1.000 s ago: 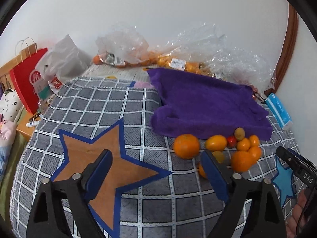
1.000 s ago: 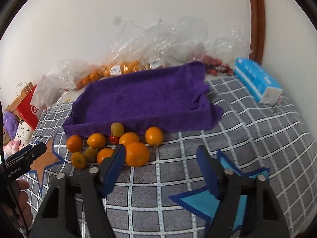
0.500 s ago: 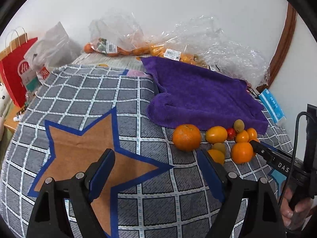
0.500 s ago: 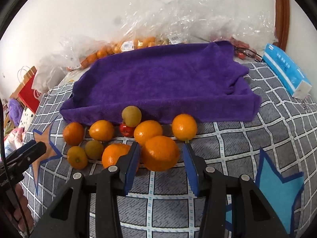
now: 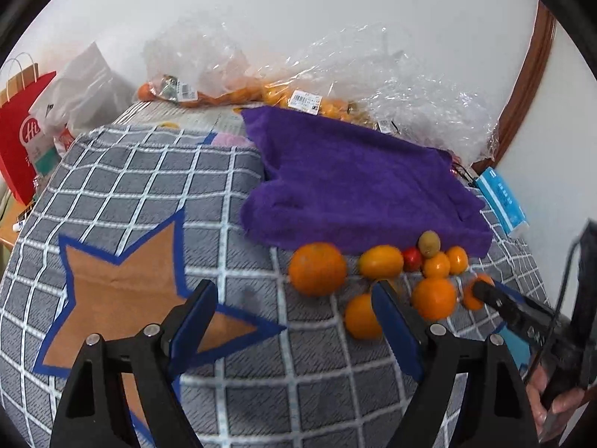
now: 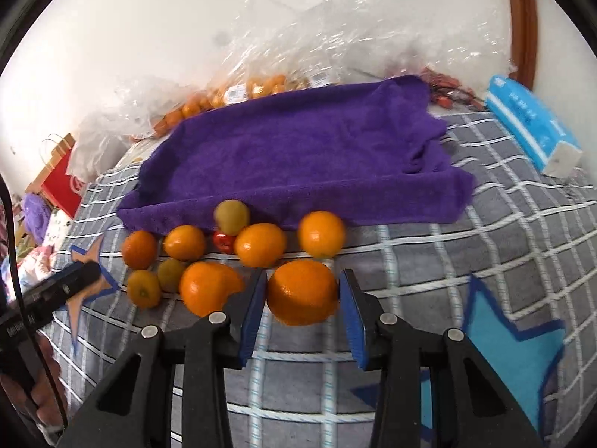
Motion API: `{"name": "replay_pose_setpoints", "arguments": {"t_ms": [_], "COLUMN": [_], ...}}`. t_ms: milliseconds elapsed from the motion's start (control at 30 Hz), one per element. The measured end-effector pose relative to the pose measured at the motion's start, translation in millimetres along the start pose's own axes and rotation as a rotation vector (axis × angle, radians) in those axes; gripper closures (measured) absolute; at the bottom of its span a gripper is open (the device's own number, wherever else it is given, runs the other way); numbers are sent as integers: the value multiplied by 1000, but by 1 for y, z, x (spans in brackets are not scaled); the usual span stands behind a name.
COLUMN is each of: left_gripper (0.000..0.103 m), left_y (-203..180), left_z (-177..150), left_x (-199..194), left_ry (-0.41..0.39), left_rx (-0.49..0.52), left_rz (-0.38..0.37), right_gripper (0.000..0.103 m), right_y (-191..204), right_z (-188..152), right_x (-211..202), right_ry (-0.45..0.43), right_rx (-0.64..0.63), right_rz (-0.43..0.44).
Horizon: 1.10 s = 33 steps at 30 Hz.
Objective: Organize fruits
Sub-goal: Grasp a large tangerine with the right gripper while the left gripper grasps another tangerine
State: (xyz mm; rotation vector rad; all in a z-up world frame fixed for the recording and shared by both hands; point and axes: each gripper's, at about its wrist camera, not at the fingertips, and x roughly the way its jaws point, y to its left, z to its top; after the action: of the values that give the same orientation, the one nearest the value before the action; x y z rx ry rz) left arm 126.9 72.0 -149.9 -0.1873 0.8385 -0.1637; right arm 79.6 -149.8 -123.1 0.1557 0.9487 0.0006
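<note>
The right gripper (image 6: 302, 310) brackets the big orange (image 6: 302, 293), jaws narrow but not visibly clamped, so it may squirt into its neighbours; the left gripper (image 5: 294, 321) hangs wide open.

Your left gripper (image 5: 294, 321) is a matte black plastic frame with triangular cut-outs, round silver screws at the joints and flat blue pads (image 5: 194, 317) lining the fingers. Your right gripper (image 6: 303, 308) is built the same, blue pads (image 6: 352, 317) included. White lettering marks its black side, a thin black cable trails behind, and bare skin shows on your right hand (image 5: 559, 399).
</note>
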Motion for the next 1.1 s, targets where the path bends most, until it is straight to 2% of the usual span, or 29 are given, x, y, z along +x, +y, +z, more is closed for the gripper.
{"name": "replay_pose_setpoints", "arguments": {"t_ms": [100,267,500,600,733,933,1100], "left_gripper": [27,42,44,44,60,62,62], "left_y": [-4,-4,-8,-11,-12,-14,-10], "left_z": [7,9,6,5,3,-1,-2], "left_x": [11,33,48,49,53,50,49], "left_ry": [16,67,88,68,50,27,23], "left_rx": [-10,-43,-25,-5,16,29,10], "left_rz": [-3,-16,-26,-31,-12,-10,-26], "right_gripper": [63,63,56,56,56,55,54], "right_y": [-13,-27,-25,-28,-25,-18,-19], "right_z": [-4,-10,-11,-12,-11,-12,-12], "right_x": [-3,-1,13,18,20,23,24], "right_ry": [2,-1,13,12,4,2,2], "right_rx": [9,26,-9,18,-1,-48,-43], "right_rz": [-25,7,22,22,1,-54,-45]}}
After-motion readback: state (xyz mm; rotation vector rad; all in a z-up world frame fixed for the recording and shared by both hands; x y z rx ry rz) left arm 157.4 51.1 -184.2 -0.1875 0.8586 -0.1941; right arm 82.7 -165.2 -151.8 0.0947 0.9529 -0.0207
